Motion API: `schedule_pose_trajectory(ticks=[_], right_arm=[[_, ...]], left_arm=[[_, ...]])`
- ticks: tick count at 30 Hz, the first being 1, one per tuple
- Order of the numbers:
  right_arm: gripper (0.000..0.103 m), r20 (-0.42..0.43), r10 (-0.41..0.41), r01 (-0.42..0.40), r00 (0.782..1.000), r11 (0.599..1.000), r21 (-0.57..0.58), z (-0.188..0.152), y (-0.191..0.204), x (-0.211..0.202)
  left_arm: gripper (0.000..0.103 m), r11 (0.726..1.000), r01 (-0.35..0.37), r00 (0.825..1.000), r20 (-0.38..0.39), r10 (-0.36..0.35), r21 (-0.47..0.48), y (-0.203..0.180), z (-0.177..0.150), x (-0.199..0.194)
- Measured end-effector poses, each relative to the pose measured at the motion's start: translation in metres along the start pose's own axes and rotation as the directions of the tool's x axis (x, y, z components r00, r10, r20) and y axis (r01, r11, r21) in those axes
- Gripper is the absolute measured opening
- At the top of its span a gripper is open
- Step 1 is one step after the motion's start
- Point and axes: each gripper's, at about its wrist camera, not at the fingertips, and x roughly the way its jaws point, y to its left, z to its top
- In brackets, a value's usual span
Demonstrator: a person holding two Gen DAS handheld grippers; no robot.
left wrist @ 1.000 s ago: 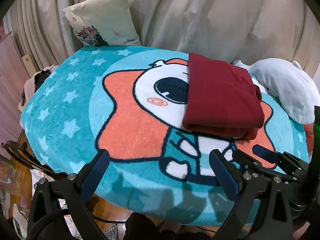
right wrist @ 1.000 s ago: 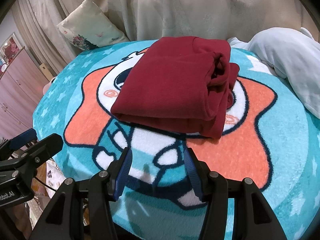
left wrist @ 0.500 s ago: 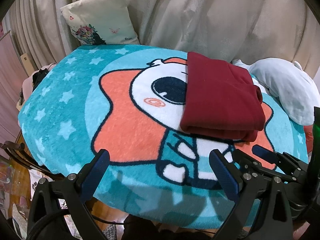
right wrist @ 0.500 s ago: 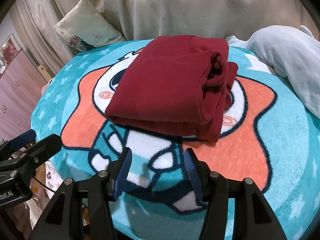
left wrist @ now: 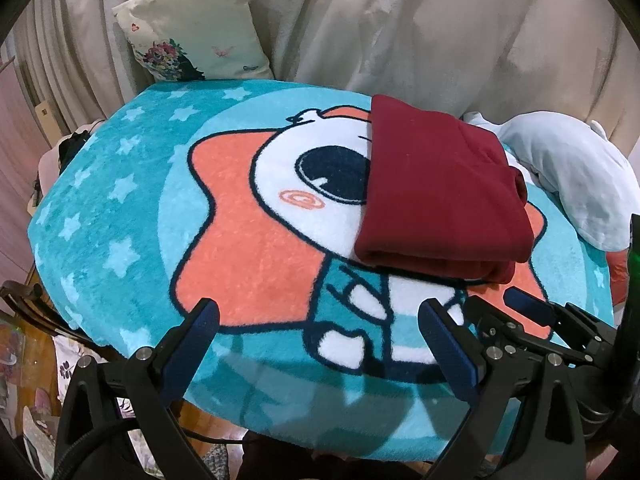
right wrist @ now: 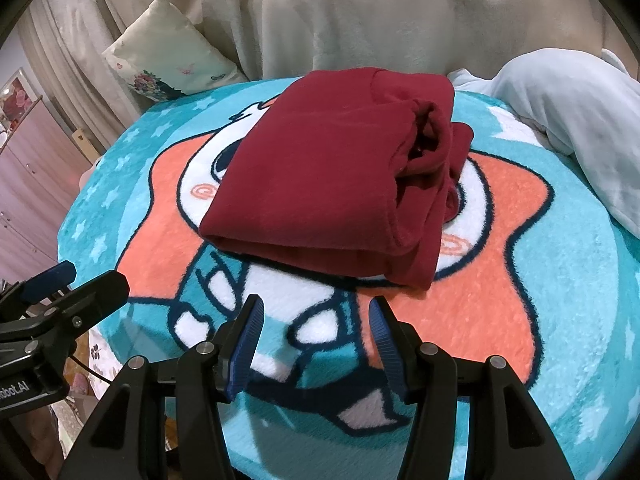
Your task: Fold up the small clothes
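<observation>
- On the teal cartoon blanket [right wrist: 560, 280], the dark red garment [right wrist: 328, 184] is sitting folded into a chunky rectangle, right over the character's face, with bunched layers showing along its right edge.
- Left gripper [left wrist: 320, 332] is hovering low over the near edge of the blanket, fingers spread wide, gripping nothing, well short of the garment [left wrist: 440, 196].
- Right gripper [right wrist: 316, 336] is hanging just in front of the fold, pointing at it, jaws parted but narrower than the left's, also empty and not touching cloth.
- Both are sitting side by side; each one is peeking into the other's view.
- Pale blue bundle [right wrist: 568, 120] is lying to the right, a floral cushion [left wrist: 192, 24] leaning against the draped cream fabric [left wrist: 400, 28] behind.
</observation>
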Motion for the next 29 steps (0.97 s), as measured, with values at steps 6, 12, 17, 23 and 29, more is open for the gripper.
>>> schedule_pose_trajectory(ticks=[6, 12, 17, 23, 29], right_arm=[[0.059, 0.001, -0.001, 0.001, 1.000, 1.000, -0.002, 0.002, 0.000, 0.000], [0.059, 0.005, -0.003, 0.003, 1.000, 1.000, -0.014, 0.003, 0.001, 0.000], [0.059, 0.004, -0.003, 0.003, 1.000, 1.000, -0.013, 0.003, 0.001, 0.000], [0.059, -0.001, -0.002, 0.002, 1.000, 1.000, -0.011, 0.002, 0.000, 0.001], [0.059, 0.000, -0.002, 0.002, 1.000, 1.000, -0.011, 0.002, -0.001, 0.001]], left_arm=[[0.099, 1.000, 0.005, 1.000, -0.005, -0.005, 0.003, -0.002, 0.002, 0.003], [0.099, 1.000, 0.008, 1.000, -0.015, -0.008, -0.001, -0.001, 0.003, 0.005], [0.099, 1.000, 0.017, 0.999, -0.032, -0.017, -0.007, -0.001, 0.002, 0.010], [0.099, 0.999, 0.039, 0.999, -0.030, -0.039, -0.002, -0.004, 0.003, 0.011], [0.099, 0.999, 0.038, 0.999, -0.003, -0.038, 0.016, -0.009, 0.003, 0.004]])
